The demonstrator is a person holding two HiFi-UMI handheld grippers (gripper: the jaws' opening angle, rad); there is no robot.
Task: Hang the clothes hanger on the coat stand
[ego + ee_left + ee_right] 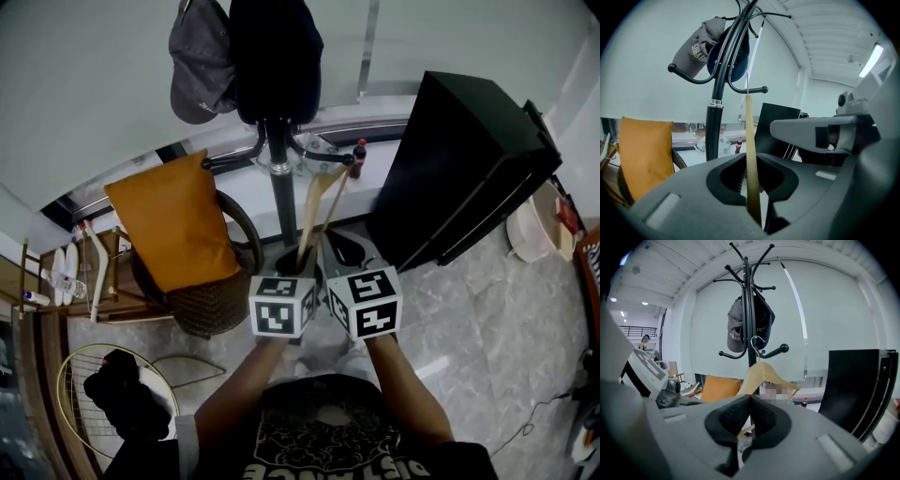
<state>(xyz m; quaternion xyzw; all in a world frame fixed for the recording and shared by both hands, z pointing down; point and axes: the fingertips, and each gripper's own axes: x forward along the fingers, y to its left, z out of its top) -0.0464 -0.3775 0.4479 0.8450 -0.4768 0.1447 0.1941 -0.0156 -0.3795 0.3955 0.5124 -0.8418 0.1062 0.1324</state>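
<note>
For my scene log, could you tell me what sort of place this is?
Probably a lounge corner of a large hall: a coat stand hung with caps, an orange cushion on a chair, a black cabinet.

Bright, even, cool light with only faint shadows; a ceiling strip light [873, 60] glares white. All views bulge fisheye-style and have dark corners. The clothes hanger [751, 154] blurs near the lens, while the coat stand [748, 282] is sharp. The glossy floor [487, 309] shows pale reflections.
</note>
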